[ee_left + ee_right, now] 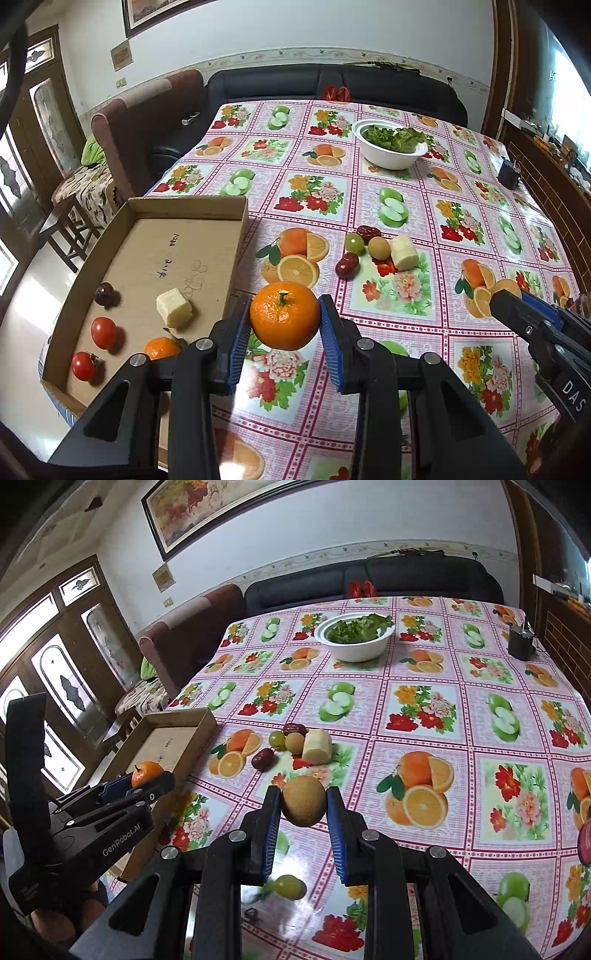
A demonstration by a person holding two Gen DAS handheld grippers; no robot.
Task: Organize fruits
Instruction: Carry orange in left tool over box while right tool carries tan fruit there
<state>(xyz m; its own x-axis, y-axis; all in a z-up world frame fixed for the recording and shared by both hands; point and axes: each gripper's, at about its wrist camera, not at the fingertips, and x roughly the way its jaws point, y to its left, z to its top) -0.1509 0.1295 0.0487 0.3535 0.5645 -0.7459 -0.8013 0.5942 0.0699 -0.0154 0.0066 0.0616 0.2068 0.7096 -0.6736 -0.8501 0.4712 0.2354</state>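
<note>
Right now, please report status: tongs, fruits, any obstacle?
Left tongs shut on orange. Right tongs shut on brown fruit. Cardboard tray partly filled. Nothing in the way.

The mandarin (pixel 284 315), stem up, is clamped off the table beside the cardboard tray (pixel 236 236), which holds two tomatoes (pixel 104 332). The brown round fruit (pixel 304 800) is likewise clamped, raised.

White wall (pixel 295 29), framed painting (pixel 221 506), dark sofa (pixel 332 83), wooden glazed doors (pixel 66 657)
</note>
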